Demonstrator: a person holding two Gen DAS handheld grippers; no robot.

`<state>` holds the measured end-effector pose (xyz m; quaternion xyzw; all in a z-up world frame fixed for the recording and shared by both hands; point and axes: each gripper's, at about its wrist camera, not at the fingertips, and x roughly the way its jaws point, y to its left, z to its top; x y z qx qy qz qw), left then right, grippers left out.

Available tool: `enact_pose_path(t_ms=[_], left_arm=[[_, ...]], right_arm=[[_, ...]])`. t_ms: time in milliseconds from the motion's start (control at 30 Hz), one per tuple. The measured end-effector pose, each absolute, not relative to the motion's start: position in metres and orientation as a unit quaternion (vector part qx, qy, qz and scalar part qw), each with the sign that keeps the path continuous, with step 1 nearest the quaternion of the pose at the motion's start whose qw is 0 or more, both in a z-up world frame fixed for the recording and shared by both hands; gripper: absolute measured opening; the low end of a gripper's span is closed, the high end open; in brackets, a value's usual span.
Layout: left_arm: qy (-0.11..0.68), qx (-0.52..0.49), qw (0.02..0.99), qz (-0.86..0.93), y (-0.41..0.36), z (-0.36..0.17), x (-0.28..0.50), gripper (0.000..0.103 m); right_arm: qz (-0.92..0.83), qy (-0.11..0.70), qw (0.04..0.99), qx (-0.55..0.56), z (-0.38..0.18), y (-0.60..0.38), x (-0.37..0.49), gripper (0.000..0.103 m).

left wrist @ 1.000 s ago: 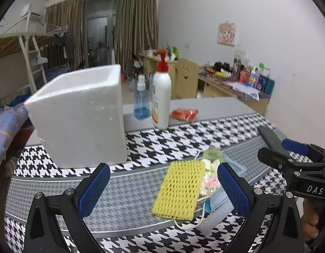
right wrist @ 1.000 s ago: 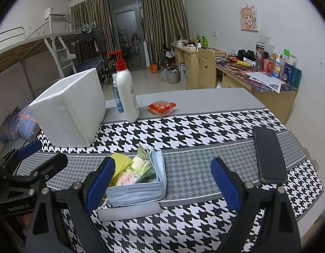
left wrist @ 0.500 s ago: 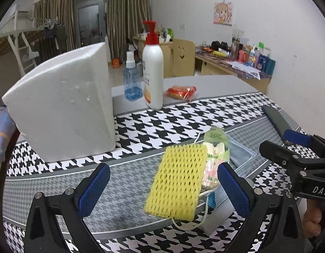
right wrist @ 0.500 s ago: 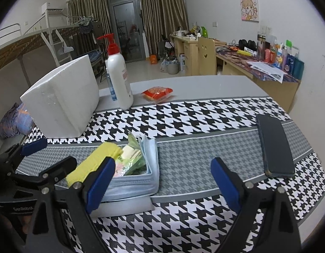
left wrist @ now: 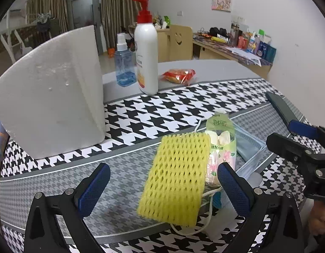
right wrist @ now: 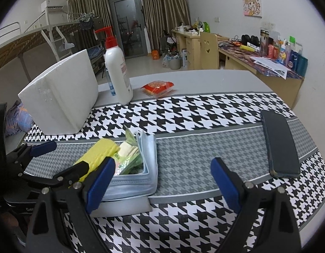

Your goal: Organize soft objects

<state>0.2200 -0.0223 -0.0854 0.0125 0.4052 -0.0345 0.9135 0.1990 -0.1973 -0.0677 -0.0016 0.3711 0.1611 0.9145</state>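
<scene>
**Soft things heaped mid-table, both claws wide and empty**

Broadly, a table (right wrist: 204, 78) under a houndstooth cloth (right wrist: 204, 109) fills both views. Biggest on it is a white foam box (left wrist: 50, 105), standing at the far left side. Behind it stand a white pump bottle (left wrist: 146, 59) with a red top and, just beside that, a small blue spray bottle (left wrist: 124, 65); a red snack packet (left wrist: 179, 74) lies near them on the bare grey strip. A dark phone (right wrist: 279, 145) lies flat, well apart on the right.

The soft objects sit together on the grey band of the cloth. A yellow foam net (left wrist: 177, 177) lies slanted over the heap, its near end raised off the cloth. Touching it on the right is a clear packet of cotton pads (left wrist: 220, 145), and beneath both is a light blue face mask (right wrist: 141, 181), its white ear loop (left wrist: 208, 210) trailing toward the camera. What pale flat thing lies under the mask is hard to make out.

The left gripper (left wrist: 162, 181) hovers spread wide at the net's near end, its blue pads either side of it, grasping nothing. The right gripper (right wrist: 162, 179) is likewise spread wide and empty, its left pad close beside the mask.
</scene>
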Motion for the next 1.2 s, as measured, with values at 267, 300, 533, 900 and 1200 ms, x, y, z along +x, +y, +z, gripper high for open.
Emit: enact_pose_path(t_ms=[267,300,533,900,1200], left_arm=[[0.425,0.019,0.904,-0.037,-0.023,-0.095,0.225,0.092],[0.427,0.018,0.903,-0.037,-0.022,-0.096,0.225,0.091],[0.448,0.0,0.892,-0.057,-0.02,-0.104,0.228,0.058],[0.445,-0.028,0.892,-0.071,-0.008,-0.104,0.225,0.028],[0.445,-0.038,0.891,-0.08,-0.003,-0.103,0.222,0.028]], right_arm=[[0.165,0.387,0.907,0.0,-0.075,-0.194,0.205,0.094],[0.166,0.389,0.906,0.001,-0.076,-0.193,0.206,0.094],[0.18,0.404,0.897,-0.001,-0.082,-0.186,0.207,0.094],[0.195,0.446,0.874,0.011,-0.097,-0.188,0.211,0.059],[0.209,0.422,0.882,0.0,-0.091,-0.187,0.21,0.055]])
